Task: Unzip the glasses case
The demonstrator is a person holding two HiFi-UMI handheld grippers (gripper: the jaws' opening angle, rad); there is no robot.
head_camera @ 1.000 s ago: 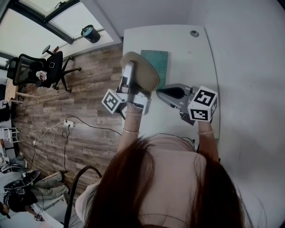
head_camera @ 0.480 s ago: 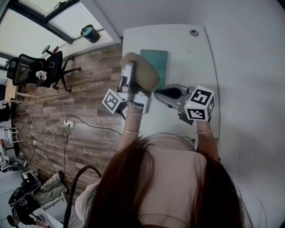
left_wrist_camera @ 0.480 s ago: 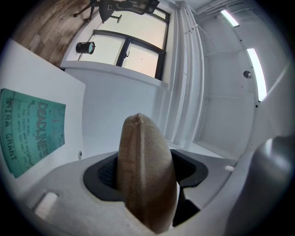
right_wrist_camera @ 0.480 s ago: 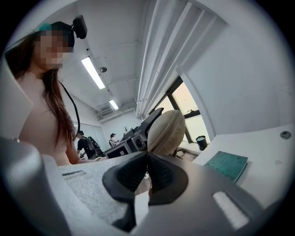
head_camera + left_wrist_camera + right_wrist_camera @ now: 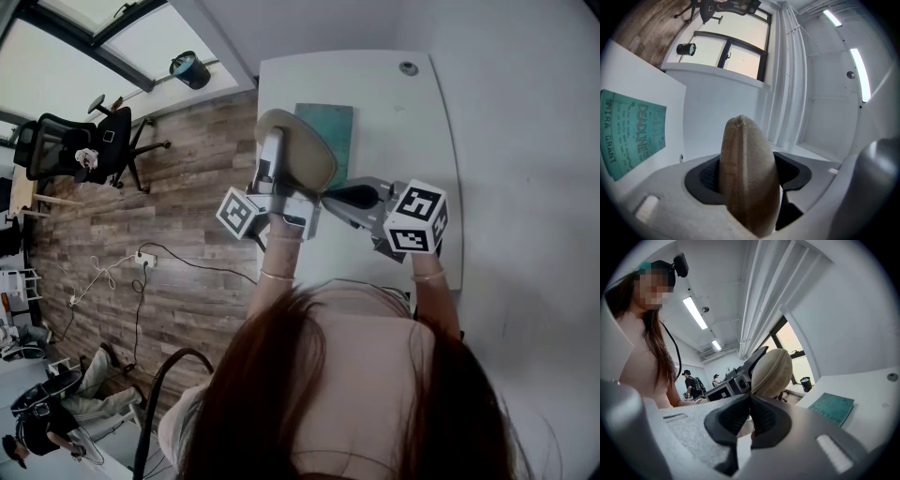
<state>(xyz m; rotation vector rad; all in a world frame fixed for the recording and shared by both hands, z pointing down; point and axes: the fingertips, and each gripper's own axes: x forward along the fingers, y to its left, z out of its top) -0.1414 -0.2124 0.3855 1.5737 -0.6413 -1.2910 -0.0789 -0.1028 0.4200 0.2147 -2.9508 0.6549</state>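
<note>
A tan fabric glasses case point(image 5: 302, 155) is held up above the white table point(image 5: 398, 131), with my left gripper point(image 5: 286, 167) shut on it. In the left gripper view the case point(image 5: 746, 173) stands upright between the dark pads, its zip seam facing the camera. My right gripper point(image 5: 326, 197) is shut, its tip at the case's near right edge. In the right gripper view the two pads meet just below the case point(image 5: 772, 371). Whether a zip pull lies between them is hidden.
A teal booklet point(image 5: 330, 127) lies flat on the table under the case. A round cable grommet point(image 5: 409, 68) sits at the far right corner. Left of the table is wooden floor with an office chair point(image 5: 89, 145), a bin point(image 5: 190, 70) and cables.
My right gripper has shifted a little to the left, up to the case's edge. The left gripper and the case have stayed still.
</note>
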